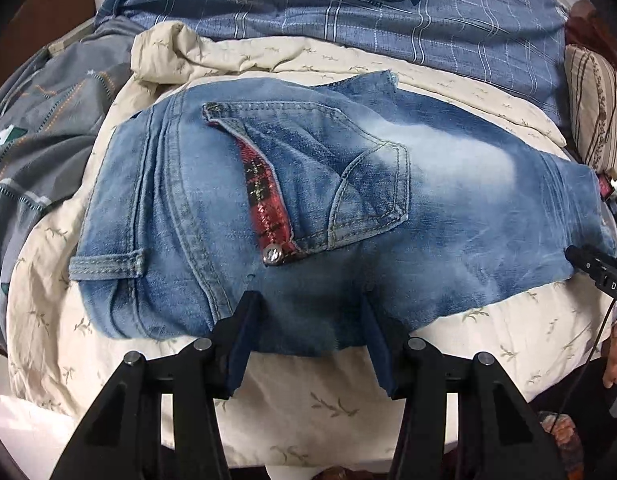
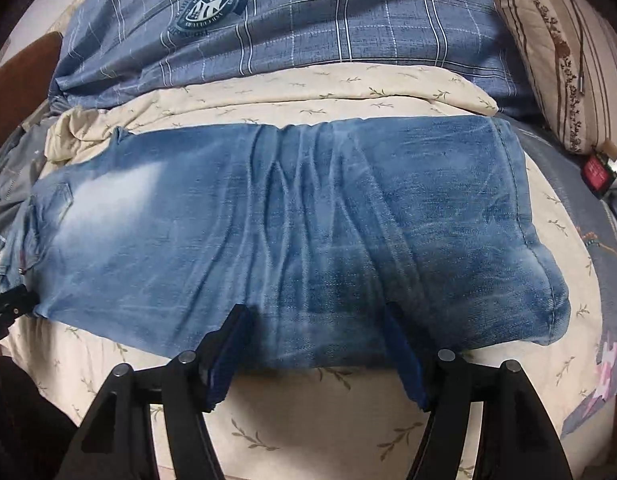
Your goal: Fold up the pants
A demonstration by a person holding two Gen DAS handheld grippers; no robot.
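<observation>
Bedding fills everything behind the work: a cream quilt (image 1: 308,412) with small leaf sprigs spread over the bed, a blue checked cover (image 1: 348,20) heaped at the back, and a striped pillow (image 2: 556,52) off to the right. Across that quilt lie the jeans (image 1: 308,208), flat and sideways to me, already doubled leg over leg as far as I can judge, the waistband and the back pocket (image 1: 328,176) with its red plaid trim toward my left, the legs running away to the right, where the far end looks rounded like a fold. My left fingers (image 1: 308,316) straddle the near edge of the denim below the pocket, spread apart and gripping nothing; my right fingers (image 2: 316,328) do the same further along the leg, also released, with cloth between them but no pinch on it. The next fold, I think, starts from this near edge, so I want both pairs to bite the full stack of layers, not just the top one, and to close together. Creases fan across the middle of the leg (image 2: 308,184); I would draw the cloth taut between my two hands before lifting, or those wrinkles get folded in. Keeping both grips level should land the edge square.
</observation>
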